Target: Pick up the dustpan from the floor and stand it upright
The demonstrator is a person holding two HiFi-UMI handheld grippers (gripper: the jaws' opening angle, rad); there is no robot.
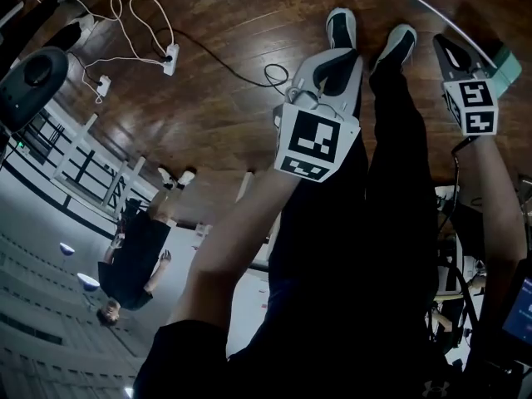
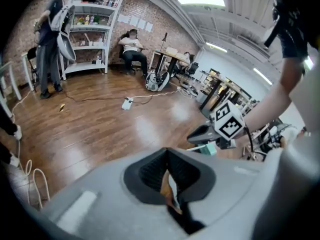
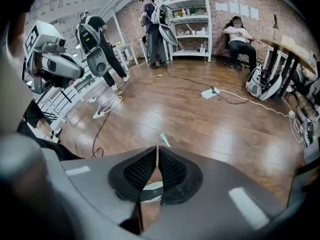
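Observation:
A teal dustpan (image 1: 504, 63) with a thin pale handle (image 1: 424, 7) lies on the wooden floor at the far right of the head view. It shows as a teal block (image 2: 211, 149) in the left gripper view. My right gripper (image 1: 445, 46) hangs right beside it, shut with nothing between its pads (image 3: 157, 149); whether it touches the pan I cannot tell. My left gripper (image 1: 335, 61) hovers over my shoes, well left of the pan. Its pads meet at the tips (image 2: 167, 154) and hold nothing. Each gripper appears in the other's view: the right gripper (image 2: 192, 137), the left gripper (image 3: 55, 66).
My two shoes (image 1: 341, 27) stand on the floor between the grippers. Power strips and white cables (image 1: 170, 56) lie to the left. A small pale strip (image 3: 164, 140) lies ahead of the right gripper. Shelves (image 2: 95, 29), desks (image 2: 175, 59) and several people line the room's edges.

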